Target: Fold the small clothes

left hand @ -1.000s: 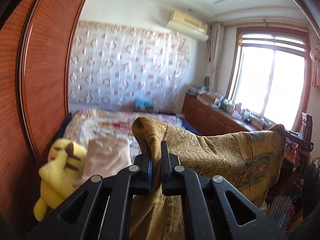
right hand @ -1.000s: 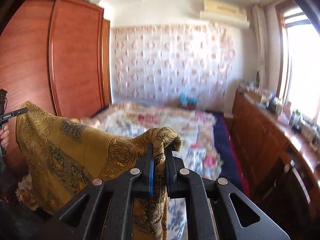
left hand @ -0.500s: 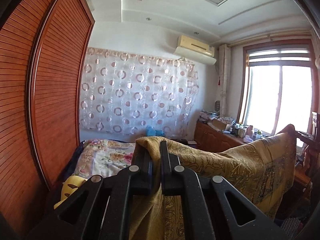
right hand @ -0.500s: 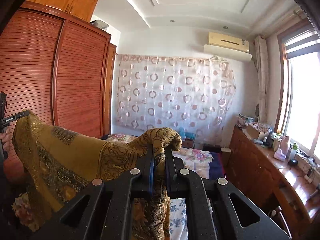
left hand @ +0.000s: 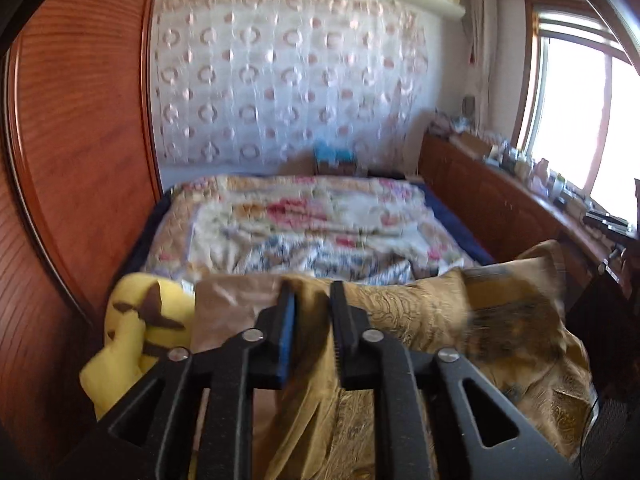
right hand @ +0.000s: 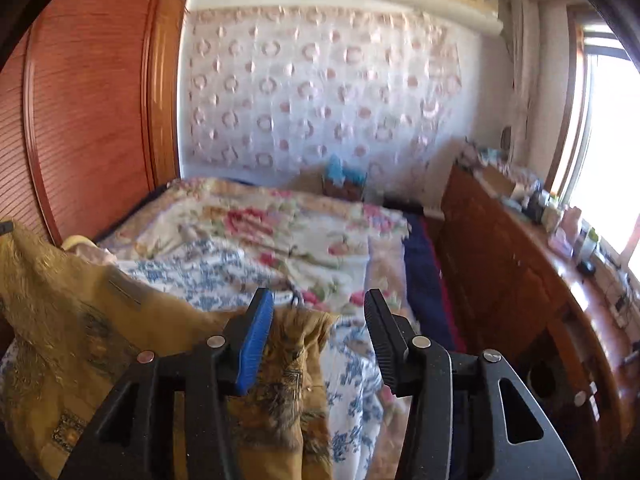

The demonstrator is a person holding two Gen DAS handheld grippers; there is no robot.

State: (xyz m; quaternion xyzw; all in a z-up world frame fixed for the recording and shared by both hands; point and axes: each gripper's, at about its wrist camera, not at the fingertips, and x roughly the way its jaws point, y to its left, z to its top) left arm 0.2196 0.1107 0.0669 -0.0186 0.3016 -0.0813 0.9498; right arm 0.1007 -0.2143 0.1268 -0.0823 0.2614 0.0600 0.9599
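We see mustard-gold paisley-patterned cloth (left hand: 420,312) draped over near end of floral-quilted bed (left hand: 304,224). Left gripper (left hand: 312,300) and right gripper (right hand: 320,312) just opened, cloth loose between jaws. Red-brown wooden wardrobe (left hand: 80,120) left; window (left hand: 580,112) right.

Both views ride on hand-held tools and look forward along their fingers, tilted down over the near end of the bed (left hand: 304,224), close above it. The left wrist view sits nearer the wooden wardrobe (left hand: 80,128); the right wrist view sits further right, nearer the sideboard (right hand: 516,264). Both share the bed, the patterned curtain (right hand: 320,92) and the golden cloth (left hand: 420,304).
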